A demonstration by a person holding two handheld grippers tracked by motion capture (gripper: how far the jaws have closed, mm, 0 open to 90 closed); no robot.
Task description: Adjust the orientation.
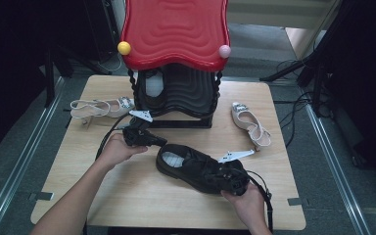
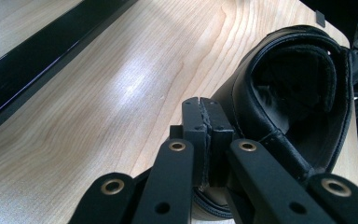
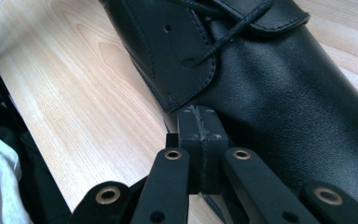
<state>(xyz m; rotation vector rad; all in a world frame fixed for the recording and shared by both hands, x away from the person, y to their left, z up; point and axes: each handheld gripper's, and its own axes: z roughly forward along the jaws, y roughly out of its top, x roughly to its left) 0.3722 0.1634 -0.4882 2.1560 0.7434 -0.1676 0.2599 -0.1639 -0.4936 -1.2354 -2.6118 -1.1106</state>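
A black leather lace-up shoe (image 1: 196, 166) lies on the wooden table (image 1: 127, 196), its heel opening towards the left. My left gripper (image 1: 160, 142) sits at the heel end. In the left gripper view its jaws (image 2: 200, 106) are shut with nothing between them, and their tips rest against the outside of the shoe's heel (image 2: 261, 93). My right gripper (image 1: 223, 175) is at the toe end on the near side. It is also shut and empty (image 3: 199, 115), with its tips against the shoe's side (image 3: 284, 93) just below the lace flap.
A tall stand with a red wavy top (image 1: 176, 29) and a black base (image 1: 186, 98) rises at the back of the table. One pale heeled sandal (image 1: 103, 106) lies at the stand's left and another (image 1: 249, 122) at its right. Cables trail on the floor at the right.
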